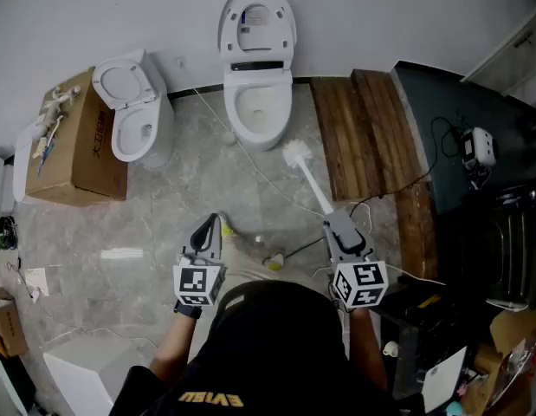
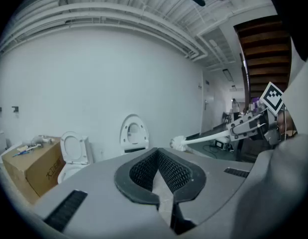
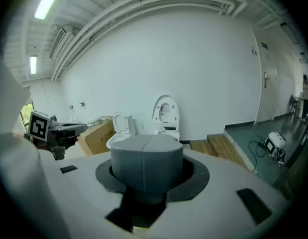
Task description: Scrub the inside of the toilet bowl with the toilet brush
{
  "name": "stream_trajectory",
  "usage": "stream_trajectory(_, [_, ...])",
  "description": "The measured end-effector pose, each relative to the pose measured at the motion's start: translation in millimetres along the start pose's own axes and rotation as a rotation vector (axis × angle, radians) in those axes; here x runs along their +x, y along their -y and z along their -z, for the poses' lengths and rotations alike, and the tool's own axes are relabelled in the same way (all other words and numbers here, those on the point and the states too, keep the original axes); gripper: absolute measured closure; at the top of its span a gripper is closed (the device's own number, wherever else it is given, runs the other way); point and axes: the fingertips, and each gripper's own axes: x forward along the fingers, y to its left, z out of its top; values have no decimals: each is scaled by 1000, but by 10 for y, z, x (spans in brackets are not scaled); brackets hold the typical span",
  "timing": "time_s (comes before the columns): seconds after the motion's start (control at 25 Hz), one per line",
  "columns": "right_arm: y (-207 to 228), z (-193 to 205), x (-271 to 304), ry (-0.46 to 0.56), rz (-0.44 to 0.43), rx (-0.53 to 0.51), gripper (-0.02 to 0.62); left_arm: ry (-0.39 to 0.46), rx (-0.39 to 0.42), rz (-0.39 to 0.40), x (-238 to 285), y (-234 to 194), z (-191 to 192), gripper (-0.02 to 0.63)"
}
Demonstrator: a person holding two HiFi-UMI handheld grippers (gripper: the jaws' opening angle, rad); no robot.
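Note:
A white toilet point(image 1: 258, 102) stands against the far wall with its lid and seat raised and its bowl open; it also shows as the toilet point(image 2: 134, 136) and the toilet point(image 3: 166, 116) in the two gripper views. My right gripper point(image 1: 337, 225) is shut on the handle of the white toilet brush point(image 1: 297, 154). The bristle head hangs in the air short of the bowl, to its right. In the right gripper view the grey handle point(image 3: 146, 168) fills the jaws and hides the head. My left gripper point(image 1: 210, 225) is shut and holds nothing.
A second, smaller toilet point(image 1: 133, 111) stands to the left beside a cardboard box point(image 1: 77, 141). Wooden steps point(image 1: 358, 128) rise to the right of the main toilet. A white cable point(image 1: 250, 159) and small items point(image 1: 273, 259) lie on the floor between me and the bowl.

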Motion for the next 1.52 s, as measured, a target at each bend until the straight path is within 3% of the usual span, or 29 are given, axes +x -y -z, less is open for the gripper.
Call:
stream_trajectory(0.28, [186,-22,33,22,20,-15,436,31,57,-40,348,40,-258,588])
stream_trajectory(0.52, [395,84,44,-4,25,28,436,14,158,106,443,450,-368,588])
stream_trajectory(0.84, [480,228,170,-65,-23,19,436,-1,114,3,437,412,-281,588])
stream_trajectory(1.16, [471,151,502,-108,-44,39,436,-49,98,-33,534,99,-271,588])
stream_trajectory(1.52, [157,-276,1233,-152,-36,22,436,-49,50,-23,1071,-740,-397,588])
